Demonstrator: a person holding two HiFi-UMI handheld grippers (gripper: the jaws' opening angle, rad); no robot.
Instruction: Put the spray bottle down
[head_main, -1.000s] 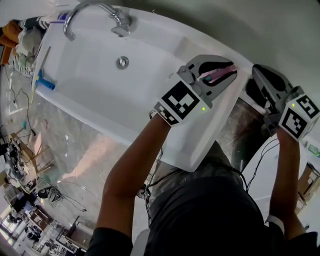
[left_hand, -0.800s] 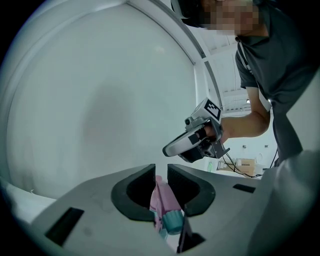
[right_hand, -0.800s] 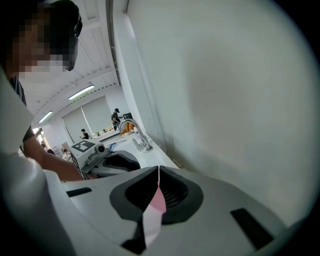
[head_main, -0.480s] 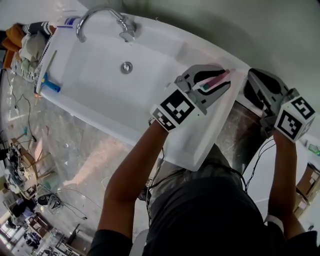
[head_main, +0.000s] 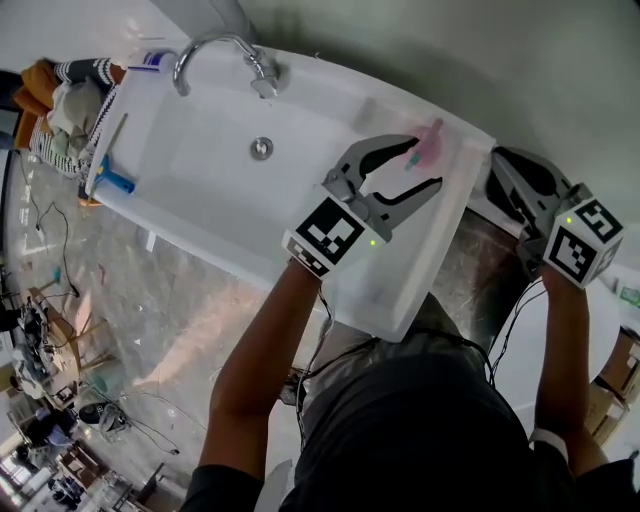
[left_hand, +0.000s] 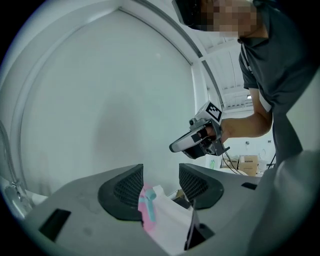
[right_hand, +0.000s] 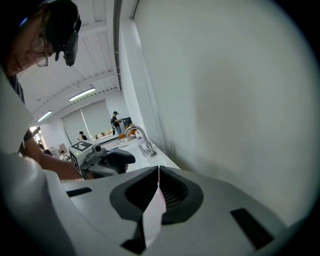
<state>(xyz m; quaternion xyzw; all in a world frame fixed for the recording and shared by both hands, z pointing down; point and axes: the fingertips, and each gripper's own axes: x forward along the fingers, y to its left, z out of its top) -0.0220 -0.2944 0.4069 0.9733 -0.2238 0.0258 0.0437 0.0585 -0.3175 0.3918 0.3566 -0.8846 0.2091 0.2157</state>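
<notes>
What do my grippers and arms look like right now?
Both the left gripper and right gripper are grey with curved black jaws, each carrying a white cube of black square markers and a green light. A dark cable trails from the right one. The sleeves are dark and short.

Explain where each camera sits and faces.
Head view: on the person's head, facing down at the sink; both arms and grippers show.
Left gripper view: on the left gripper, facing the wall; jaws have just been opening, spray bottle between them.
Right gripper view: on the right gripper, shut jaws facing the faucet.
Shared: each gripper view shows the other gripper and the person.
</notes>
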